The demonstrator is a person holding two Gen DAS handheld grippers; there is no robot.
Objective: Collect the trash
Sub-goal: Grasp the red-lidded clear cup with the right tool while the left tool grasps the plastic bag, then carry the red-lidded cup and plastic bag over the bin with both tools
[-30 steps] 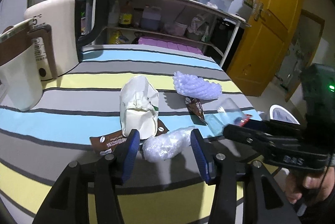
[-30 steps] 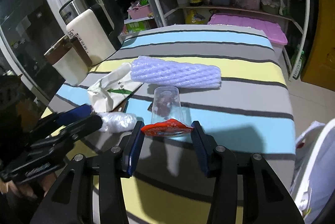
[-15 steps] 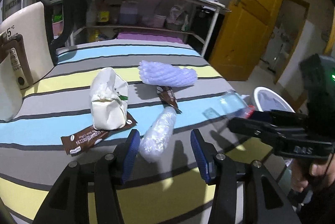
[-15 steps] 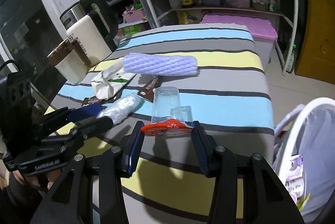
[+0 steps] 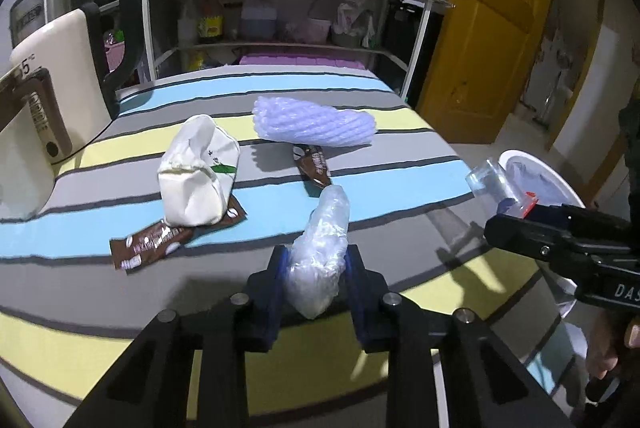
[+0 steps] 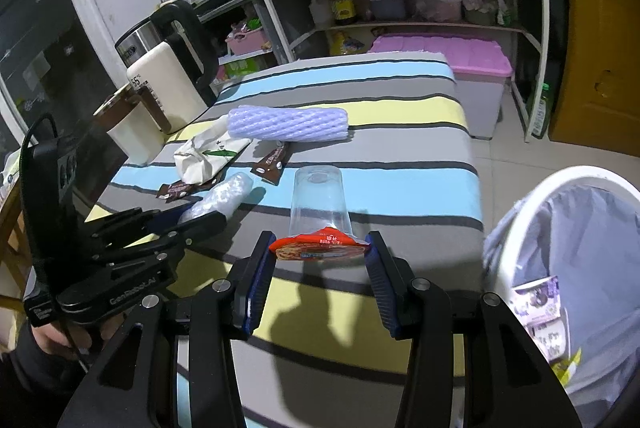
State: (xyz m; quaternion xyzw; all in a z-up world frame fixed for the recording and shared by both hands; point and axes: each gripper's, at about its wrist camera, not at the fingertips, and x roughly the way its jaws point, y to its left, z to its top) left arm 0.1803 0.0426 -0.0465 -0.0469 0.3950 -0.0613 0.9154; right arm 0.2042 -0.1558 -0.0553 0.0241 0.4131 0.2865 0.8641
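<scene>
At lower centre, the left gripper (image 5: 316, 268) clamps a crumpled plastic bag (image 5: 322, 248) over the striped tablecloth (image 5: 360, 164); the right gripper (image 6: 320, 260) grips a clear cup (image 6: 320, 200) beside the white bin (image 6: 568, 228), lower right.

open striped table edge (image 6: 400, 284) toward the bin (image 6: 516, 212); kettle (image 6: 168, 88) and wrappers (image 5: 152, 240) further in

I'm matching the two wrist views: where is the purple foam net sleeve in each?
Left wrist view: purple foam net sleeve, upper centre, on the striped table.
Right wrist view: purple foam net sleeve, left of centre, lying crosswise.
Shared landmark: the white kettle, left of the sleeve in both.
</scene>
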